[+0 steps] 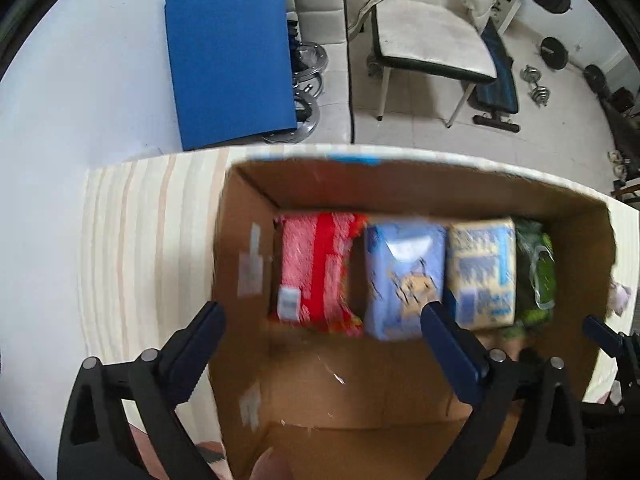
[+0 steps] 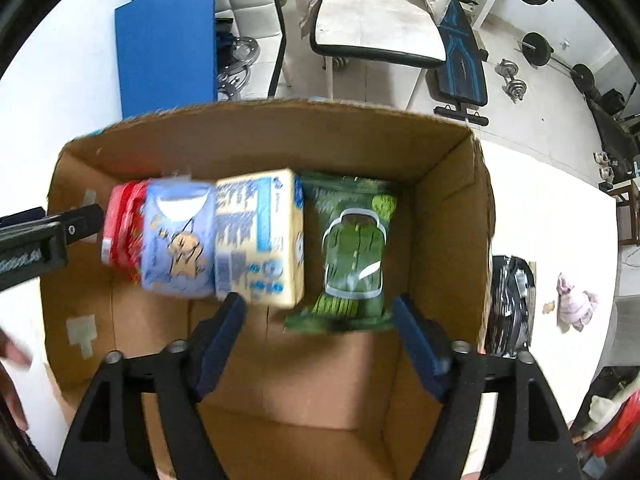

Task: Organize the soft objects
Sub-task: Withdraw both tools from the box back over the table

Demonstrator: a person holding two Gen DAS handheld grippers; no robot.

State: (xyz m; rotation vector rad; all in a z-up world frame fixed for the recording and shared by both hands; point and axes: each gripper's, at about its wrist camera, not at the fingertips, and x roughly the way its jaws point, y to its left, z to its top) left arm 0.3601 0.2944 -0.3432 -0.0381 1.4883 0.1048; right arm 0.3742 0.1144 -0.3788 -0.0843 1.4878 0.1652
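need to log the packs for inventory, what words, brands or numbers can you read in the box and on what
None can be read as text; motion blur smears every print.
Yellow pack: blue lettering and round logos, illegible.
Light blue pack: cartoon figure, no readable words.
Green pack: pale outline drawing, lettering too blurred.
Red towel: small white tag, too small.
Cardboard box: tape patches only.

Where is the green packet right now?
In the right wrist view the green packet stands inside the cardboard box, at the right end of the row, next to the yellow pack.
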